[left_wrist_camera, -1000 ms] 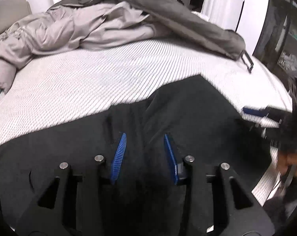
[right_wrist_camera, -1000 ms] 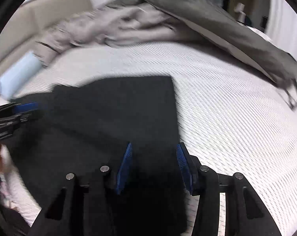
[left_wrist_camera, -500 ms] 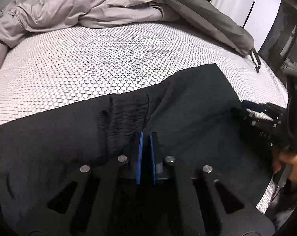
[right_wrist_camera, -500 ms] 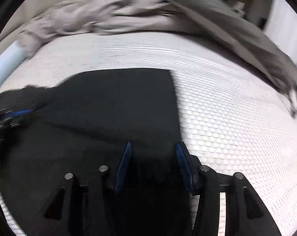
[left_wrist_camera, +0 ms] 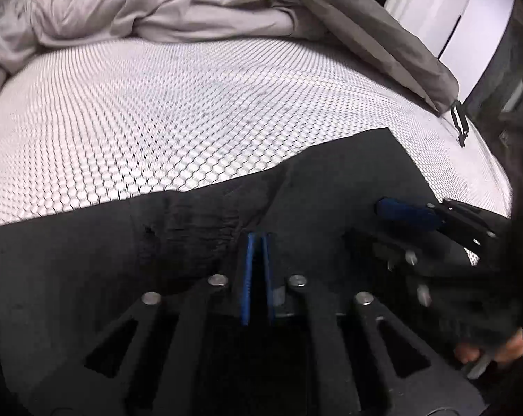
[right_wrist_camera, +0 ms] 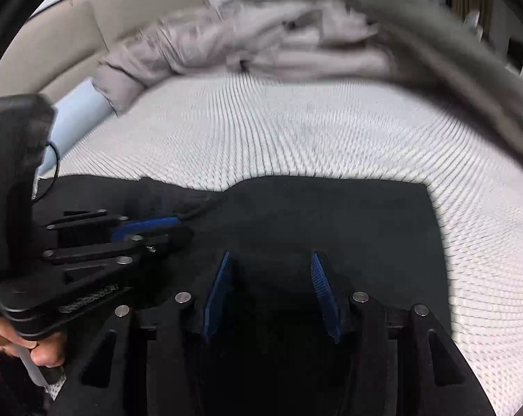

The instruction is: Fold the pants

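Note:
Black pants point(left_wrist_camera: 331, 173) lie flat on a white honeycomb mattress point(left_wrist_camera: 192, 104), gathered waistband near the middle. My left gripper point(left_wrist_camera: 258, 242) is shut, its blue pads pinched together on the pants fabric just right of the waistband gathers. In the right wrist view the same pants point(right_wrist_camera: 331, 215) fill the lower half. My right gripper point(right_wrist_camera: 270, 260) hovers low over them, open, its pads apart with only flat fabric beneath. Each gripper shows in the other's view: the right gripper point(left_wrist_camera: 369, 222) close on the right, the left gripper point(right_wrist_camera: 181, 222) on the left, with fabric ridged at its tip.
Crumpled grey bedding point(left_wrist_camera: 192, 7) is heaped along the far side of the mattress point(right_wrist_camera: 296, 131). A strap with a buckle point(left_wrist_camera: 457, 121) hangs at the right edge. A pale blue roll point(right_wrist_camera: 77, 111) lies at the far left. A person's hand point(right_wrist_camera: 43, 350) holds the left gripper's handle.
The left gripper's jaws went from wide apart to pressed together on the pants. Both grippers sank closer to the fabric, and the right gripper drew nearer to the left one.

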Action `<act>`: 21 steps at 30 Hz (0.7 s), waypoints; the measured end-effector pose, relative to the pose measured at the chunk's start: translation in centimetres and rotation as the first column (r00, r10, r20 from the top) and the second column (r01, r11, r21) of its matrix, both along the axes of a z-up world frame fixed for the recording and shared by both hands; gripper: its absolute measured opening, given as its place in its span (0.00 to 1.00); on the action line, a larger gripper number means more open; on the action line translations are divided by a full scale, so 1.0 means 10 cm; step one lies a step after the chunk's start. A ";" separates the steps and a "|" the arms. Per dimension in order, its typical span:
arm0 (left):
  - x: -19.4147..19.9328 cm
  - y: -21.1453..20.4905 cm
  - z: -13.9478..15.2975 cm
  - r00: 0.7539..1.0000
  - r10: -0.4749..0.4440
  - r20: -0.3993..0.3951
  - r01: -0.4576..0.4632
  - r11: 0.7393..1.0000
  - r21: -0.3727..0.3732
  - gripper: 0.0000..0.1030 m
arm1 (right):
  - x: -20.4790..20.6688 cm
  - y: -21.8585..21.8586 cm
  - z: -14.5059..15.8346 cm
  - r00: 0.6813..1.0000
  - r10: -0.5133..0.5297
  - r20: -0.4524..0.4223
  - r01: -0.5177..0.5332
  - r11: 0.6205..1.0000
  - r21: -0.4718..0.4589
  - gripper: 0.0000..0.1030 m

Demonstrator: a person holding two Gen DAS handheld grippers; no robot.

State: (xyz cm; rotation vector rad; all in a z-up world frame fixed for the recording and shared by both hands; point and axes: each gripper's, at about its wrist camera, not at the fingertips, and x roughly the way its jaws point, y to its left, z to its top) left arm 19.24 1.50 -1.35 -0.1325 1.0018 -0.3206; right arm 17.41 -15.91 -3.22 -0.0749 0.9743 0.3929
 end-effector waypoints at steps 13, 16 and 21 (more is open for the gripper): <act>0.01 -0.06 0.22 0.997 -0.028 0.076 0.028 1.000 0.006 0.05 | 0.17 -0.22 0.13 0.996 -0.071 0.053 0.073 0.996 -0.046 0.48; 0.17 0.07 -0.05 1.000 0.011 -0.021 -0.013 0.997 -0.075 0.03 | 0.40 -0.02 -0.02 0.999 -0.019 -0.040 0.020 1.000 0.017 0.49; 0.13 0.17 -0.02 1.000 -0.005 -0.014 0.003 0.994 -0.112 0.01 | 0.64 -0.16 -0.17 0.990 -0.117 0.083 0.137 0.941 -0.310 0.59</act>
